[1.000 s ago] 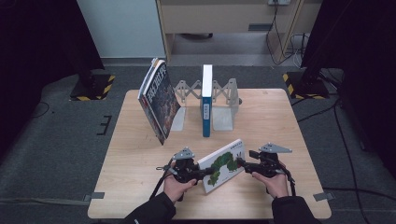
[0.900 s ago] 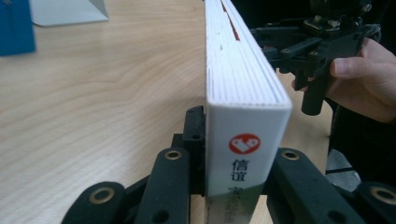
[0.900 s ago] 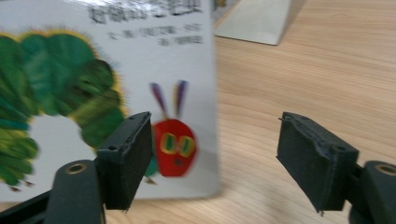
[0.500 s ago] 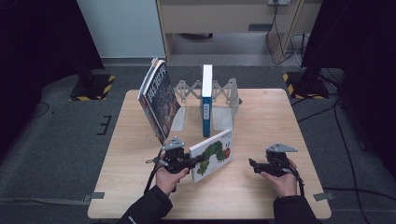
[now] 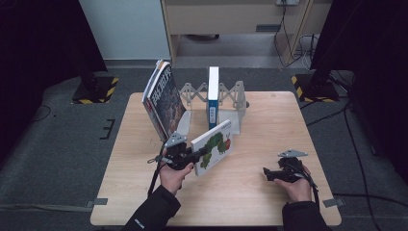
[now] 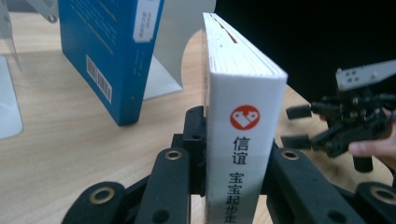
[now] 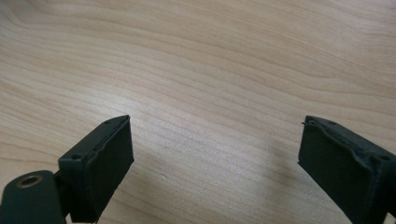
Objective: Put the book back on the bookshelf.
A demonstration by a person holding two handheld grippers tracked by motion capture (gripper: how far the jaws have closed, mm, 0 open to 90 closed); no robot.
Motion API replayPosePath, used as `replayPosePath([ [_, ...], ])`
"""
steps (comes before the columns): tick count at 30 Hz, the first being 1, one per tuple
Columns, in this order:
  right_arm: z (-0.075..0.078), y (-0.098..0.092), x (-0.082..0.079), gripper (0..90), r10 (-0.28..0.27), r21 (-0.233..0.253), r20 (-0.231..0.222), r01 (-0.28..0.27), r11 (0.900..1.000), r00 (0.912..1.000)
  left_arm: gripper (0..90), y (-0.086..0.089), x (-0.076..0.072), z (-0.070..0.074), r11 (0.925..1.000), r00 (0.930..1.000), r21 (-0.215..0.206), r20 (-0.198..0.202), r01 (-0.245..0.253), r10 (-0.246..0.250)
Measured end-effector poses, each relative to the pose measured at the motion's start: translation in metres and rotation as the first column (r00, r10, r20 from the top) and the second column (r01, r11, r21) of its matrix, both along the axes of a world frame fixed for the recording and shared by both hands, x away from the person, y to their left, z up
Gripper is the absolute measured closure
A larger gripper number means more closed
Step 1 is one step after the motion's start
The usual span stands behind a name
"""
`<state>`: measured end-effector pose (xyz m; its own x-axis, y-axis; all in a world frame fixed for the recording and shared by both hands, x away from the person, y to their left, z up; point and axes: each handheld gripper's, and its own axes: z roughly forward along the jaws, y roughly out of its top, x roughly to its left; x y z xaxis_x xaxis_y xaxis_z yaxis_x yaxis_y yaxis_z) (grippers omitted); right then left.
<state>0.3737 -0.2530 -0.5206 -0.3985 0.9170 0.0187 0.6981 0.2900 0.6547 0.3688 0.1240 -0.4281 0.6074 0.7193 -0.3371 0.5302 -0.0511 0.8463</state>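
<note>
Two grippers at my table: my left gripper [image 5: 198, 155] clamps the caterpillar picture book [image 5: 214, 146] by its spine; my right gripper [image 5: 266, 174] hovers, jaws spread, empty.

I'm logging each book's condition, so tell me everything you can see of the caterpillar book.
The caterpillar book is a thick white volume whose cover shows a green caterpillar with a red head. Its white spine carries a red round logo and black Chinese characters; the page edges look clean. It is closed, held tilted above the wooden table, in front of the metal bookend rack. The left gripper is shut on its spine end, fingers pressing both covers.
</note>
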Motion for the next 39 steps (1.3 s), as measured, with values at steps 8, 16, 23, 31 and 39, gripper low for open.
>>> replayPosePath([
  [8,-0.007,-0.001,0.001,7.6,0.004,-0.034,-0.042,-0.006,0.999,0.9991,74.5,-0.006,0.006,0.010,0.9996,0.9993,-0.009,0.024,-0.028,0.028],
  [16,-0.009,-0.001,0.000,5.3,0.003,-0.035,-0.027,-0.003,0.999,0.9996,74.5,-0.014,0.015,0.014,0.9970,0.9973,-0.057,0.049,-0.052,0.055],
  [23,-0.012,-0.002,-0.002,3.4,-0.003,-0.011,0.004,0.003,1.000,1.0000,74.4,-0.021,0.021,0.014,0.9945,0.9932,-0.061,0.074,-0.085,0.089],
  [31,-0.017,-0.002,-0.005,0.7,-0.012,0.010,0.051,0.011,1.000,0.9986,74.5,-0.031,0.030,0.007,0.9925,0.9898,-0.049,0.082,-0.112,0.116],
  [39,-0.019,-0.002,-0.006,0.5,-0.008,0.013,0.067,0.007,1.000,0.9977,74.4,-0.040,0.035,0.007,0.9915,0.9861,-0.030,0.105,-0.126,0.129],
])
